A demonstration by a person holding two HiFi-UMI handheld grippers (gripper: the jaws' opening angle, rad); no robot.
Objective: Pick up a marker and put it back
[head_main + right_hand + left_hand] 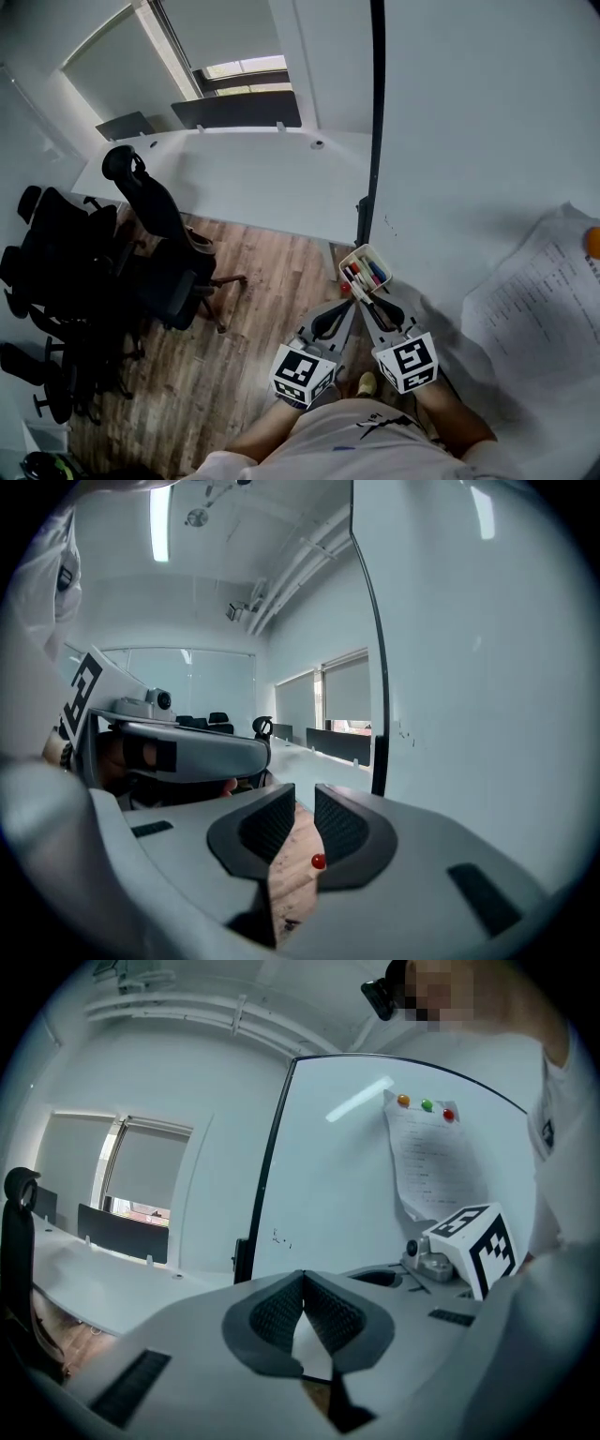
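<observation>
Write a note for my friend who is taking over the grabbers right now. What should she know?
Left gripper: shut, empty.
Right gripper: open, empty.
Markers: standing in the white holder by the whiteboard's edge, just ahead of both grippers.
Done: no marker is held. Whether one has already gone out and back can't be told.
Left: grab a marker, lift it out, put it back.

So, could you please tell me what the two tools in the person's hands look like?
Both are light grey plastic, the left tool and the right tool alike, each with two broad jaws lined by dark ribbed pads. Each carries a white cube printed with black square markers. The person wears a pale shirt.
</observation>
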